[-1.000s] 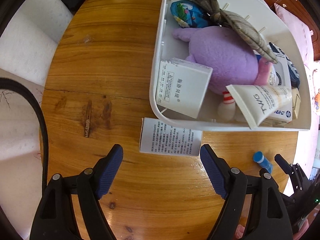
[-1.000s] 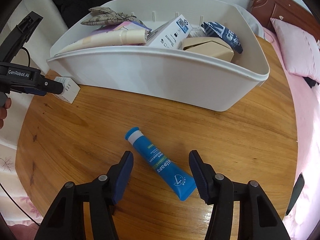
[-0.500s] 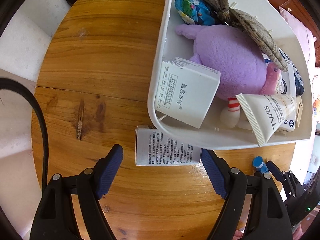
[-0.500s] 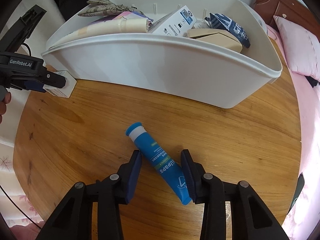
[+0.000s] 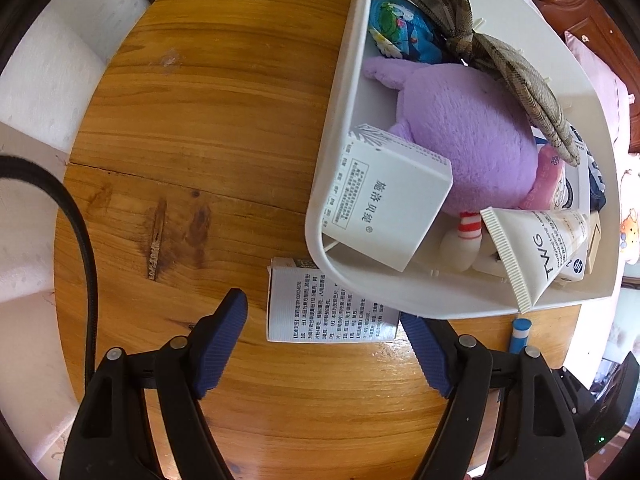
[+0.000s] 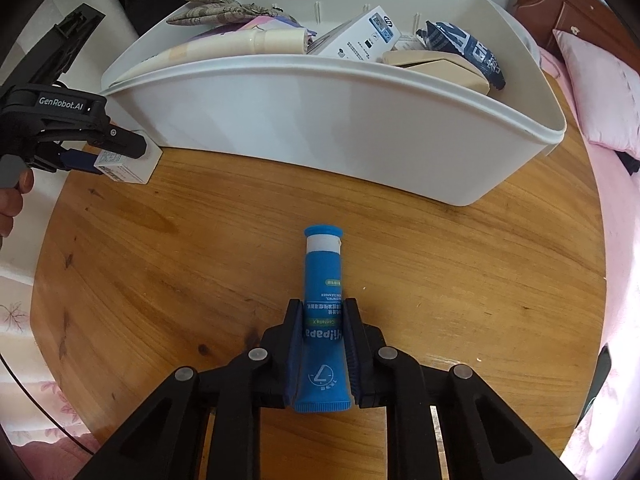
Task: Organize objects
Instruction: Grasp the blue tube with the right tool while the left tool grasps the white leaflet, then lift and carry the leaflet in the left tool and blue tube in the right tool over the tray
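Right wrist view: the right gripper (image 6: 322, 344) had just pinched the blue tube (image 6: 323, 304) near the white bin (image 6: 360, 128); squeezing harder risked bursting it.

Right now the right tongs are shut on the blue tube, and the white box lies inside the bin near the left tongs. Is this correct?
Not quite. The left wrist view shows the white box on the table, outside the bin, between the open left tongs. The right tongs are shut on the blue tube.
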`<act>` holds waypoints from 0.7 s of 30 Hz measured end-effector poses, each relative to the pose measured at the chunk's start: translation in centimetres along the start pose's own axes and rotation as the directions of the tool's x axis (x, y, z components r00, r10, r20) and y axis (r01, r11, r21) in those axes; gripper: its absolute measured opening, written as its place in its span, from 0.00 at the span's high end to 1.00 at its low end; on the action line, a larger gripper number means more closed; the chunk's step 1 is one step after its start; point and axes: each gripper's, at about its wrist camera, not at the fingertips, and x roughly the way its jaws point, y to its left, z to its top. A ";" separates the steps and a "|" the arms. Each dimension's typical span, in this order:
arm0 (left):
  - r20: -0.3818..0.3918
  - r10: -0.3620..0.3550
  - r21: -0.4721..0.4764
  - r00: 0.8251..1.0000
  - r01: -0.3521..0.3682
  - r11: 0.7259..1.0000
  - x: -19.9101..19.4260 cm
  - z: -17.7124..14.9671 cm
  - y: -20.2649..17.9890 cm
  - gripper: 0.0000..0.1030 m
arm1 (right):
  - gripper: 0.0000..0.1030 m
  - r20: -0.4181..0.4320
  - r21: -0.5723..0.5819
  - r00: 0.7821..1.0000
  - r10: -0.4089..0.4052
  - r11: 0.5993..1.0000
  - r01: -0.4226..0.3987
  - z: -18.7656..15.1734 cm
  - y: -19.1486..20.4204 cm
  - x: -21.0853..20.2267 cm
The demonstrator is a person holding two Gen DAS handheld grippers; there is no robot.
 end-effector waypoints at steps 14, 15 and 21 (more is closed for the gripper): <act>0.011 -0.003 -0.038 1.000 0.003 0.999 -1.0 -3.1 1.8 0.32 | 0.81 0.001 0.032 0.999 0.033 0.999 -0.033 -1.8 0.4 -1.1; 0.010 0.000 -0.039 1.000 0.000 0.999 -1.1 -3.5 1.9 0.32 | 0.81 0.004 0.031 0.999 0.035 0.999 -0.035 -2.0 0.5 -1.2; 0.018 0.015 -0.032 1.000 -0.014 0.999 -2.6 -5.6 2.6 0.32 | 0.81 0.066 -0.011 0.997 0.048 0.999 -0.048 -2.6 1.4 -3.0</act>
